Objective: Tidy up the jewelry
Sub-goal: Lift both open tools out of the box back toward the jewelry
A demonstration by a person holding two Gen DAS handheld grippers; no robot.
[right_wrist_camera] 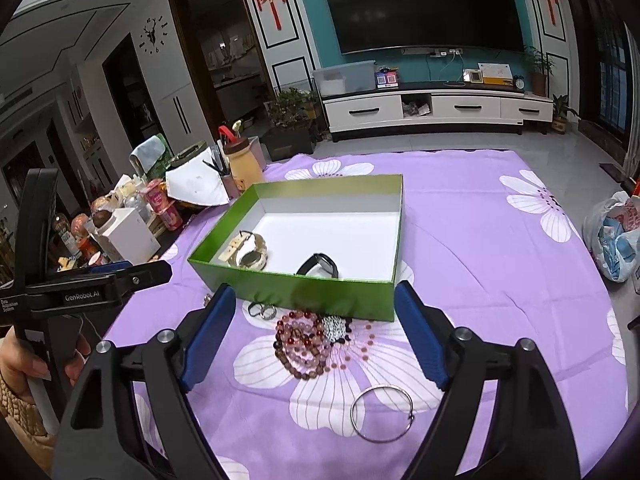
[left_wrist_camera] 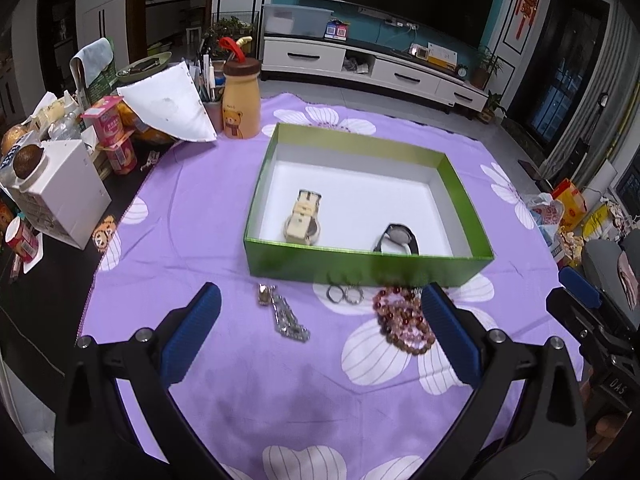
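left wrist view: left gripper (left_wrist_camera: pixel 320 312) spread wide, holding nothing, above the purple flowered cloth (left_wrist_camera: pixel 224 208). landmark: green box (left_wrist_camera: pixel 360 258), open top, white inside. in the box: cream watch (left_wrist_camera: pixel 303 219) by the near left wall, black watch (left_wrist_camera: pixel 396 239) against the near wall further right. outside the box, just before its near wall: silver chain (left_wrist_camera: pixel 283 314) left, two rings (left_wrist_camera: pixel 345 294) middle and nearest the wall, bead bracelets (left_wrist_camera: pixel 402 318) right. chain and rings lie between the blue pads (left_wrist_camera: pixel 192 332); the beads sit just beside the right-hand pad, partly behind it.

right wrist view: right gripper (right_wrist_camera: pixel 316 328) also spread wide, empty. bead bracelets (right_wrist_camera: pixel 308 344) lie between its pads, near the box front (right_wrist_camera: pixel 320 298). a small sparkly piece (right_wrist_camera: pixel 334 327) sits on the beads' box side. rings (right_wrist_camera: pixel 262 311) touch or nearly touch the box wall; cannot tell which. silver bangle (right_wrist_camera: pixel 382 412) lies furthest from the box. yellow bear bottle (left_wrist_camera: pixel 241 98) stands beyond the box's far left corner.
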